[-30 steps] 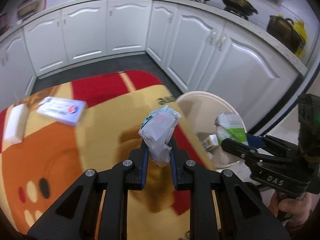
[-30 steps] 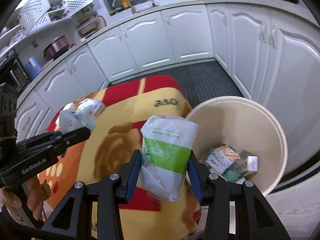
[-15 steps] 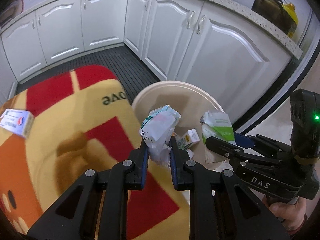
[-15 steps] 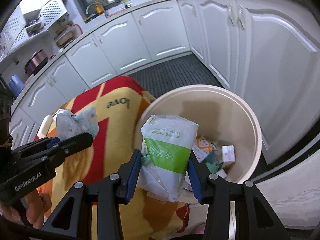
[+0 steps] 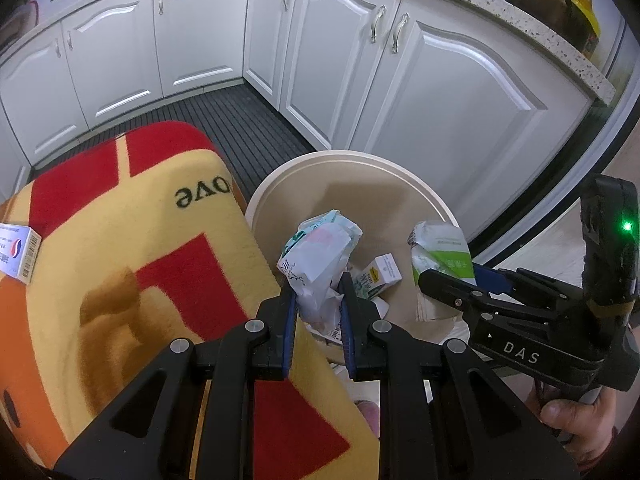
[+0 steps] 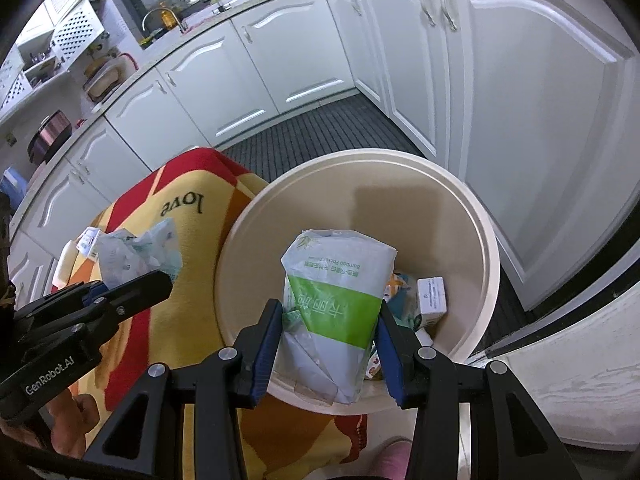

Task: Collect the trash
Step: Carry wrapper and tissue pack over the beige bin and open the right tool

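Nearest the left wrist camera, the left gripper (image 5: pixel 318 308) is clamped on a crumpled white wrapper (image 5: pixel 320 256) with green print, its blue pads pressing both sides. In the right wrist view the right gripper (image 6: pixel 330 324) is clamped the same way on a white and green tissue pack (image 6: pixel 336 292), which stands upright between the pads. Both pieces of trash hang over the round cream bin (image 6: pixel 486 260), the wrapper near its rim at about nine o'clock, the pack closer to the middle. Down inside the bin lie small boxes (image 6: pixel 431 295) and other scraps (too jumbled to sort out). Beside the bin, at nine o'clock, a table under a yellow, red and orange blanket (image 5: pixel 132 264) carries a white and blue box (image 5: pixel 18 254) near its far left edge. A hand (image 5: pixel 576 424) grips the right gripper's handle at four o'clock in the left view. Farther off, a dark ribbed mat (image 5: pixel 244 128) covers the floor, and white cabinets (image 5: pixel 432 80) curve behind it.
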### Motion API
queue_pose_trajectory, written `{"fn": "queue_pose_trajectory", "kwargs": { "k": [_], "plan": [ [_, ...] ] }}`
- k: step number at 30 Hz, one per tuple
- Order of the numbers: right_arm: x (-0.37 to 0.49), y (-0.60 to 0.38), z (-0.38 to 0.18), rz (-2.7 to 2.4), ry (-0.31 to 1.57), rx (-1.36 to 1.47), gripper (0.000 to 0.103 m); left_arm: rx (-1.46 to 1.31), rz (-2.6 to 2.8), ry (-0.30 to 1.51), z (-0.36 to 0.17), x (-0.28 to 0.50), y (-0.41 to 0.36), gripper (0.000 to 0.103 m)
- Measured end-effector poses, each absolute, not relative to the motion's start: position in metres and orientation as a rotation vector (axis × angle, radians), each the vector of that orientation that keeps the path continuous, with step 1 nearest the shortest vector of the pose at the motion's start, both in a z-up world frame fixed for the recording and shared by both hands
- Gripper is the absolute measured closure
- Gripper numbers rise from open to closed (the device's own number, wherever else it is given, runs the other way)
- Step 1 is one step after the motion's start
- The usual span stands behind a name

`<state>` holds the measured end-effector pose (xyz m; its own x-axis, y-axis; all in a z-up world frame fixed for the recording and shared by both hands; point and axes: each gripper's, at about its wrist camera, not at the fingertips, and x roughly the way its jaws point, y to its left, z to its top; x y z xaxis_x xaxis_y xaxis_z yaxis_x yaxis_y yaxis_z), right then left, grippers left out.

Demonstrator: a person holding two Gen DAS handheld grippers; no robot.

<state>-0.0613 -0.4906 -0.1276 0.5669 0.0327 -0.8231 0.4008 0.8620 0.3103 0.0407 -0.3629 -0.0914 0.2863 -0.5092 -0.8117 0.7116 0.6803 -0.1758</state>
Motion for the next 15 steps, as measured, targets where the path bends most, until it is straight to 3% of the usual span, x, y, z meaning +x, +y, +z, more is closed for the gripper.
{"fn": "queue_pose_trajectory", "kwargs": {
  "k": [10,13,15],
  "plan": [
    [-0.059,-0.4927,-0.1337,-0.238,0.96,0.514,0.059,0.239,-0.835,0.991,-0.0936,0.0408,-0.3686,0.086],
    [-0.0593,-0.4952,-0.1347,-0.244,0.959,0.522,0.055,0.237,-0.841,0.994,-0.0941,0.0405,-0.3705,0.084],
    [-0.0598,-0.4966,-0.135,-0.247,0.958,0.528,0.052,0.234,-0.844,0.995,-0.0951,0.0407,-0.3713,0.076]
  ]
}}
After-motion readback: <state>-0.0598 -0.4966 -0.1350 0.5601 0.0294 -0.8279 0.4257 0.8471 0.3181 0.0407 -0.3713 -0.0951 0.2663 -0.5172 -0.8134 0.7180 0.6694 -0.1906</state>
